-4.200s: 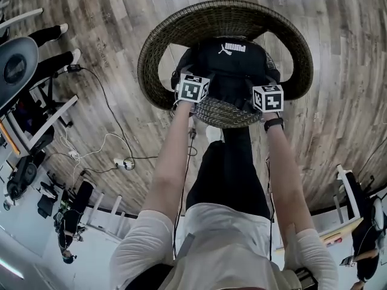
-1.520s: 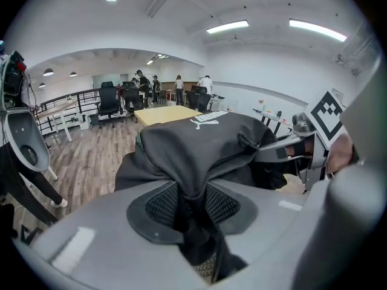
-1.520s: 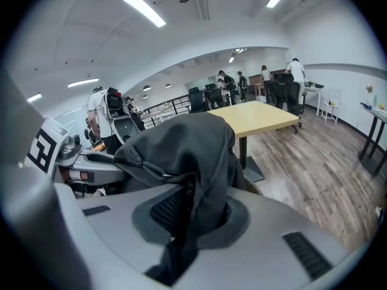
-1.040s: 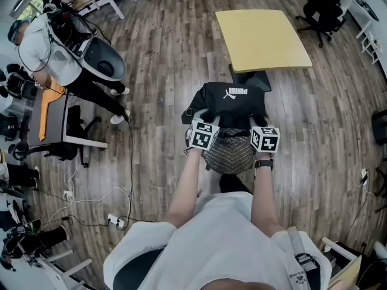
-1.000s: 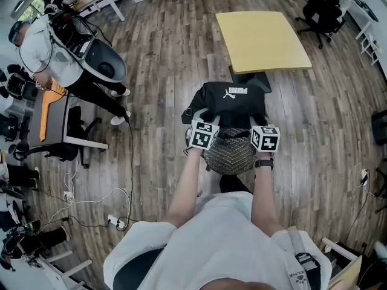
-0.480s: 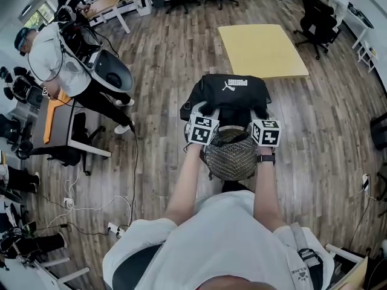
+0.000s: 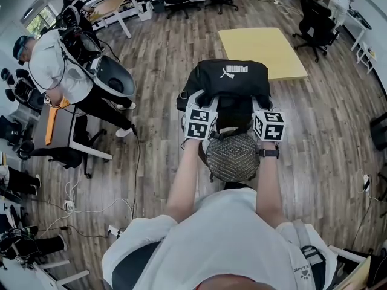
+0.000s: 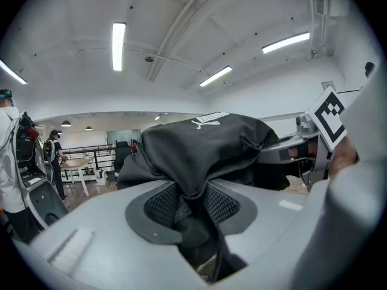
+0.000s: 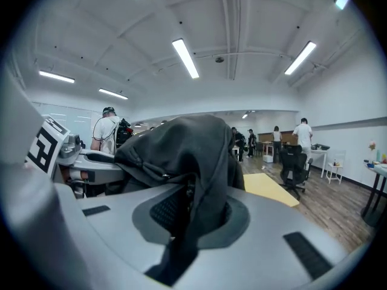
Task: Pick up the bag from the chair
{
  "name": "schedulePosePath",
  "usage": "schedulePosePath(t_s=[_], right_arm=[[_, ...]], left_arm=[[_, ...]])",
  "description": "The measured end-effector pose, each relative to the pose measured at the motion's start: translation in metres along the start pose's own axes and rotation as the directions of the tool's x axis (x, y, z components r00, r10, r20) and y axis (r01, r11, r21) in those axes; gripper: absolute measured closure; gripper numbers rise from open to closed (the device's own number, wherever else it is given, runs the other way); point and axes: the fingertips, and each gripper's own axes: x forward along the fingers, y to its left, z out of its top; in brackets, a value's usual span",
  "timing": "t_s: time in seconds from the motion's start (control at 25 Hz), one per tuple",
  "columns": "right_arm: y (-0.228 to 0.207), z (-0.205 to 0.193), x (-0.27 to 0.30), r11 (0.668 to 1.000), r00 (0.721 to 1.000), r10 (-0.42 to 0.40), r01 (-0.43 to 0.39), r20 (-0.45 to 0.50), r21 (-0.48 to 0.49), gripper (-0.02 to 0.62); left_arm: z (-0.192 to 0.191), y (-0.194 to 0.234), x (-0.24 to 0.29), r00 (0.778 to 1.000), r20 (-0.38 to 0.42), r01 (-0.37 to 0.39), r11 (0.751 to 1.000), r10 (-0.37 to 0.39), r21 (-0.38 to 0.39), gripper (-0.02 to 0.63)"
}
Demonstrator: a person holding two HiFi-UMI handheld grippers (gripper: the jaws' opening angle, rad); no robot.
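Nearest me, under my forearms, is the woven chair (image 7: pixel 233 157), and I see no part of the bag (image 7: pixel 227 80) resting on it. So I judge the pick-up all but done: the bag is off the chair and up in the air, and what is left is only to carry it well clear and keep it steady.

Just beyond the chair are my two tongs, one on each side of the bag. My left tongs (image 8: pixel 190 201) stand nearly closed, the ribbed pads pinching a gathered fold of black cloth at the bag's left side. My right tongs (image 9: pixel 196 213) are closed tighter, clamped on a hanging fold of the same cloth at its right side. The whole weight hangs from these two pinches.

The bag is strung between them, above the floor (image 7: pixel 163 59) and on the near side of the yellow table (image 7: pixel 263 53). It is black and soft, with a white leaping-cat mark and lettering on its upper face. It slumps and bunches where I grip it and bulges in the middle, so it looks limp, not stiff.
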Motion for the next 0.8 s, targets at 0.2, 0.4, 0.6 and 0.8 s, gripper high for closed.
schedulePosePath(t_s=[0.2,0.4,0.6,0.8], right_arm=[[0.007,0.021,-0.016,0.999,0.997,-0.005,0.008,0.072,-0.038,0.548],[-0.001,0.055,-0.031,0.997,0.991,-0.020,0.029,0.136,-0.067,0.548],[0.003,0.070,-0.044,0.994,0.982,-0.036,0.054,0.184,-0.095,0.548],[0.007,0.082,-0.054,0.993,0.974,-0.038,0.062,0.223,-0.101,0.548]], left_arm=[[0.020,0.000,-0.016,0.997,0.081,-0.017,1.000,0.015,0.023,0.483],[0.058,-0.005,-0.022,0.988,0.154,-0.025,0.999,0.018,0.048,0.482],[0.071,-0.006,-0.033,0.977,0.211,-0.028,0.999,0.019,0.042,0.479],[0.083,-0.007,-0.045,0.967,0.251,-0.050,0.997,0.034,0.059,0.479]])
